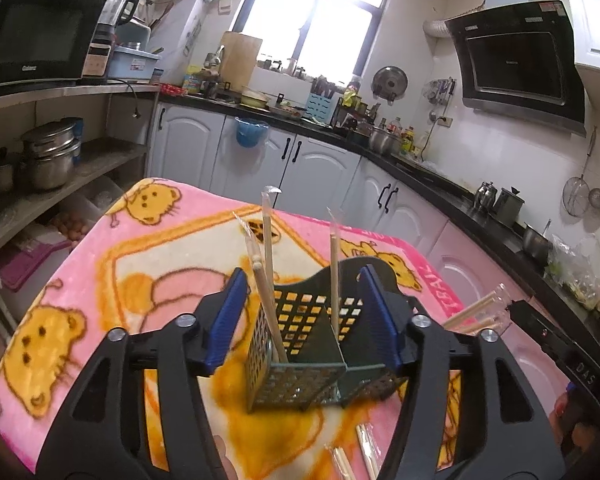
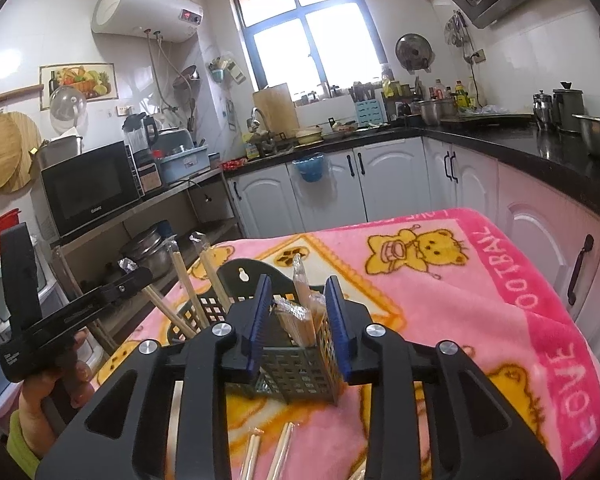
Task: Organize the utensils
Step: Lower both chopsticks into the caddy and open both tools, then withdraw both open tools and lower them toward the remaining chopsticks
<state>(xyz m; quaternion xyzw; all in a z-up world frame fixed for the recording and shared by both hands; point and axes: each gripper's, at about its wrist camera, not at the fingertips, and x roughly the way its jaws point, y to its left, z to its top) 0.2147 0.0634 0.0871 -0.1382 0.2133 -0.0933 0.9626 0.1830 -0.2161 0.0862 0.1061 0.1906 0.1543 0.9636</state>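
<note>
A dark green perforated utensil holder [image 1: 300, 344] stands on a pink cartoon blanket [image 1: 100, 264]. My left gripper [image 1: 306, 320] is open, with a blue pad on each side of the holder. Between the pads, wrapped chopsticks [image 1: 266, 272] stand upright in the holder, untouched. In the right wrist view my right gripper [image 2: 298, 324] is open around the holder's near compartment [image 2: 300, 372]. A bundle of wrapped sticks [image 2: 294, 320] stands in that compartment, free of the pads. More wrapped chopsticks [image 2: 188, 288] lean in the far compartment. A hand holds the left gripper's body [image 2: 72, 312] at the left.
Loose wrapped chopsticks [image 2: 268, 452] lie on the blanket in front of the holder. White cabinets [image 2: 380, 184] under a black counter [image 2: 540, 144] run behind and to the right. At the left, shelves carry a microwave [image 2: 92, 188] and steel pots [image 1: 52, 156].
</note>
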